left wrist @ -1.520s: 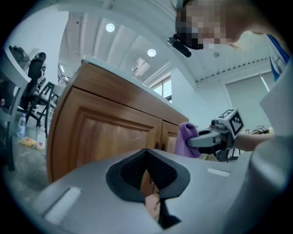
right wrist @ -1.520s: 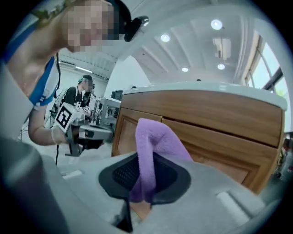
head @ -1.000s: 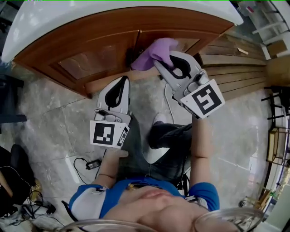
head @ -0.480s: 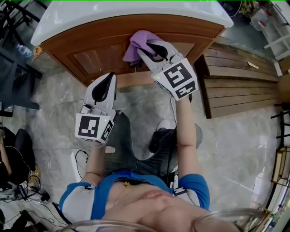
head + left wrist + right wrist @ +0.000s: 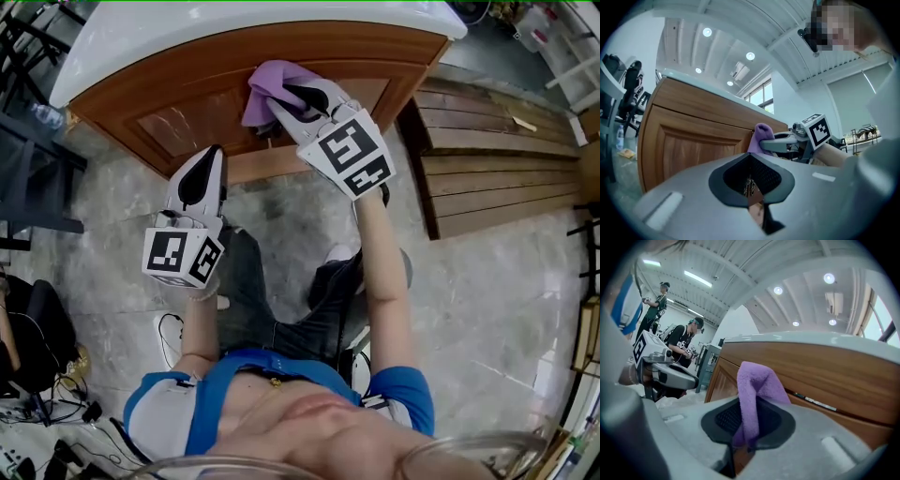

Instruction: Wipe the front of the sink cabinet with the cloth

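The right gripper point(image 5: 286, 101) pinches the purple cloth point(image 5: 270, 82) at the wooden cabinet front point(image 5: 187, 122) (up near the top); the left gripper point(image 5: 212, 155) is closed on nothing, lower down.

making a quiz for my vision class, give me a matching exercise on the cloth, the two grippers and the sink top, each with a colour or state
Column one:
1. cloth
2. left gripper
3. right gripper
4. sink top

Column two:
a. white
b. jaws shut on nothing, held back from the wood
c. purple
d. jaws shut on the cloth, up at the cabinet front

Pairs: 1-c, 2-b, 3-d, 4-a
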Tool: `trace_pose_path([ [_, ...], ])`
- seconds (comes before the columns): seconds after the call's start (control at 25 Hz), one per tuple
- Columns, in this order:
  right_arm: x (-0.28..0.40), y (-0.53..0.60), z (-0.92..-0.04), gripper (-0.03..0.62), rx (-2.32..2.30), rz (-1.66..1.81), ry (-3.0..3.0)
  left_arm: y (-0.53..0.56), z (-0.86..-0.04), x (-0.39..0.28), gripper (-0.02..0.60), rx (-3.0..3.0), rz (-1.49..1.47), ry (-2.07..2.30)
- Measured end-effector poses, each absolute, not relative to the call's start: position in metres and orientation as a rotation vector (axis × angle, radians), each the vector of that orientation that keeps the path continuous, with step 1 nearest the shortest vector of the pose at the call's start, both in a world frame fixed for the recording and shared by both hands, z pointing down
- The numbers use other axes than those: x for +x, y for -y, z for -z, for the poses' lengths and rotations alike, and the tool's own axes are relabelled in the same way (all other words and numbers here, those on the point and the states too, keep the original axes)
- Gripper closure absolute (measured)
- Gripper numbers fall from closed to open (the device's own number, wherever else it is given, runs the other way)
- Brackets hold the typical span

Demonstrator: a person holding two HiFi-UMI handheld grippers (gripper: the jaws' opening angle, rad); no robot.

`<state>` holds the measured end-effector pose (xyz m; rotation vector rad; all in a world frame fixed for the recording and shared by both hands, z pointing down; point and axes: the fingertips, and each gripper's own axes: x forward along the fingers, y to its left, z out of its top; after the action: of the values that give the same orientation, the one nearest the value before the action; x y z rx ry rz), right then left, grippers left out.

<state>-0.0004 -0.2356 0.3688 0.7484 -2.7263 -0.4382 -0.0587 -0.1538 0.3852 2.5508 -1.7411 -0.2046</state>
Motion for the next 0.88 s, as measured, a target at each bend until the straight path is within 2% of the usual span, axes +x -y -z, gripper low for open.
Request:
trace_pose_path([
  [0.4,0.016,0.239,-0.368,0.533,0.768,0.406,2.723,0.157,-0.409,-0.044,0.581,2.565,0.132,1.705],
  [0.88,0.070,0.256,-0.368,0.533,0.935,0.365,2.665,0.159,-0.427,-0.012,0.581,2.608,0.103,1.546],
])
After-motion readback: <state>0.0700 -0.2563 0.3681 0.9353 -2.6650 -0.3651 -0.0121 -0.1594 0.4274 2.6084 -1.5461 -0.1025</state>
